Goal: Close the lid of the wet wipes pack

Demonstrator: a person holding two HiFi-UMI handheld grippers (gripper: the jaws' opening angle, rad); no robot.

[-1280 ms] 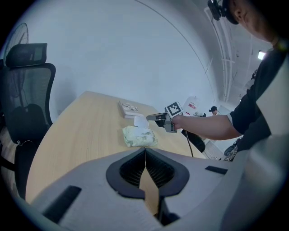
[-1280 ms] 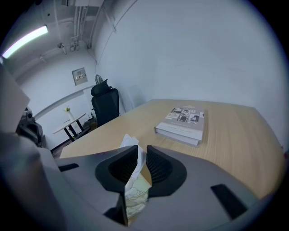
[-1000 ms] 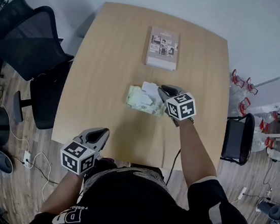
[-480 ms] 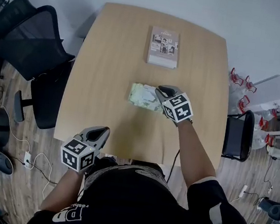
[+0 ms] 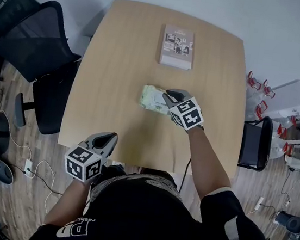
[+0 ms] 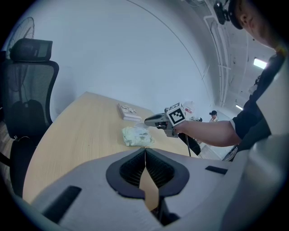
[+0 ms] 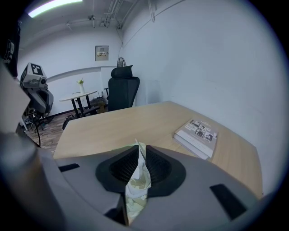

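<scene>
Jaws of the right gripper (image 5: pixel 167 96) pinch the crinkled pale-green wet wipes pack (image 5: pixel 153 98), hiding its lid; the left gripper (image 5: pixel 110 137) has jaws pressed together, empty.

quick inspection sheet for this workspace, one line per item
surface: wooden table, level, no spills seen
job's things: wet wipes pack lying mid-table; lid state hard to tell under the gripper
clutter: book flat near the far edge, apart from the pack
grippers: right gripper shut on the pack; left gripper shut, empty, by the near edge
cables: dark cable hanging below the right arm; white charger and cable on the floor
surroundings: black office chair left of the table
</scene>
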